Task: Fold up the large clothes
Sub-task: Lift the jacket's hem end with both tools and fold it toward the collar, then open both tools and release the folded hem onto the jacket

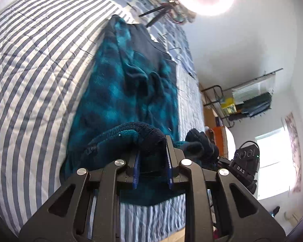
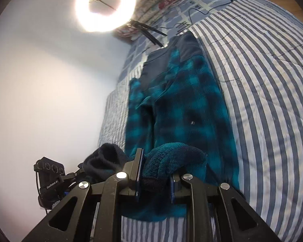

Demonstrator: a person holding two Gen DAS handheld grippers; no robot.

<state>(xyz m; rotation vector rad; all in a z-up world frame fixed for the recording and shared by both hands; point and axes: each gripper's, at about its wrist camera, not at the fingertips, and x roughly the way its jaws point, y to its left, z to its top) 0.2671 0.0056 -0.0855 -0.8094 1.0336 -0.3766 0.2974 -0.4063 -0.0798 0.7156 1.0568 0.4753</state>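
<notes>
Fleece (image 2: 183,104) lies lengthwise on the striped quilt (image 2: 262,100), running from 6 toward 12 in both views, sleeves look already tucked in, so likely mid-fold: near hem lifted, lengthwise fold over toward collar still to do. Left gripper (image 1: 152,157) and right gripper (image 2: 155,173) each clamped on a bunch of the near hem. Collar end small and blurry, fold count underneath hidden, motion blur at edges
</notes>
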